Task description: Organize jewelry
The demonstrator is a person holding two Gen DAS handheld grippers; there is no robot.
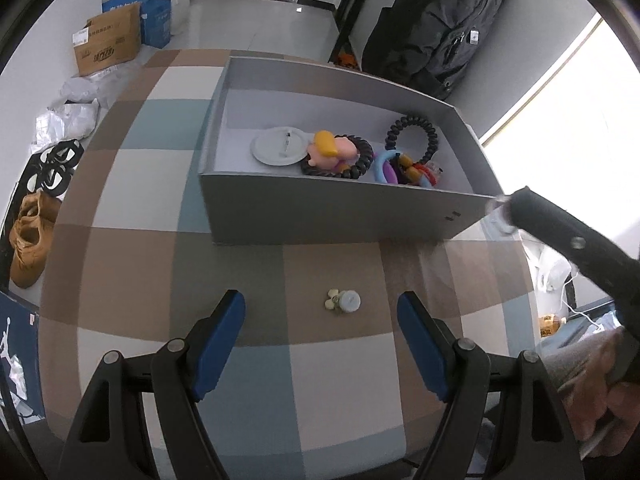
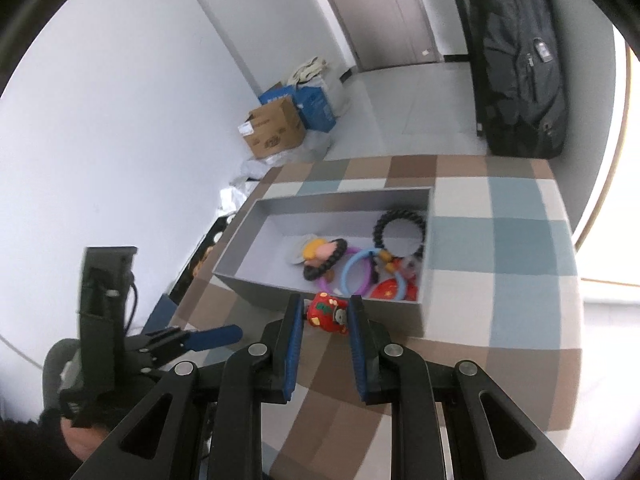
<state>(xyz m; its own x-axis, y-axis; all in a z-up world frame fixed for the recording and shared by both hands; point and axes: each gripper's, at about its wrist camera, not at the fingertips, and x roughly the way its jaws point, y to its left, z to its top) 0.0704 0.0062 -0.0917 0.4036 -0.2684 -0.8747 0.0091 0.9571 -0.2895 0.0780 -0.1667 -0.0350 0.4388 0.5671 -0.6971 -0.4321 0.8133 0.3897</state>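
Note:
A grey open box stands on the checked tablecloth. Inside it lie a white round badge, a pink and yellow charm, black spiral hair ties and blue and purple rings. My left gripper hangs open above a small pale flower pin that lies on the cloth between its fingers. My right gripper is shut on a small red figure charm, held just in front of the box's near wall. The right gripper's finger also shows at the box corner.
A black backpack stands beyond the table. Cardboard and blue boxes, shoes and crumpled wrapping lie on the floor at left. A hand holds the right tool; another hand holds the left tool.

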